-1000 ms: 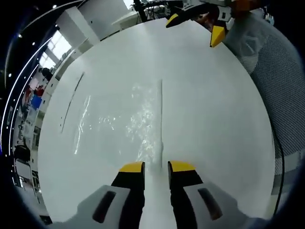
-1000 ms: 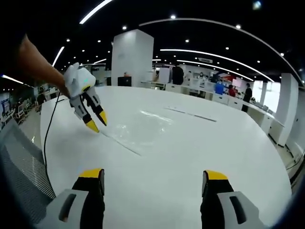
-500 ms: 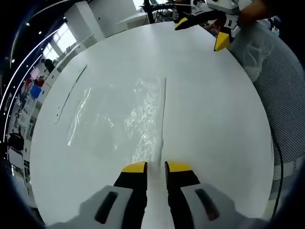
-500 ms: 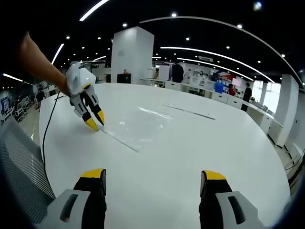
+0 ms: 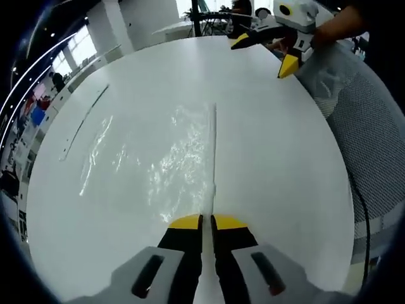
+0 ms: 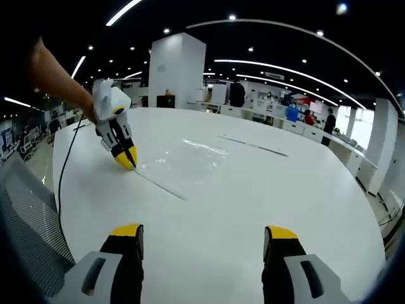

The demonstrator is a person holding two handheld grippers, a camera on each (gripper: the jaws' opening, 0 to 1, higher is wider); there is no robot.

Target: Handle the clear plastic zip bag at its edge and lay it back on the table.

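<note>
Left gripper view showed me my left gripper with its yellow-tipped jaws drawn almost together, only a thin slit between them, pinching the near end of the clear plastic zip bag at its zip edge. That edge ran as a pale straight strip away from the jaws, and the crinkled, glinting film spread out to its left, lying flat on the white table. A second thin strip lay on the table well to the left of the bag, apart from it. At the far side of the table I saw my right gripper, held in a hand, its two yellow tips spread wide and off the bag. A grey mesh chair back stood just beyond the table's right rim.

In the right gripper view my right gripper had its jaws wide apart with nothing between them, above bare table. Across the table the left gripper pointed down, tips together at the end of the bag's edge, where the bag lay shining on the tabletop. A bare forearm led to it from the upper left. I could not tell whether the pinched corner was lifted or touching the table. Behind were desks, a white pillar and ceiling lights.
</note>
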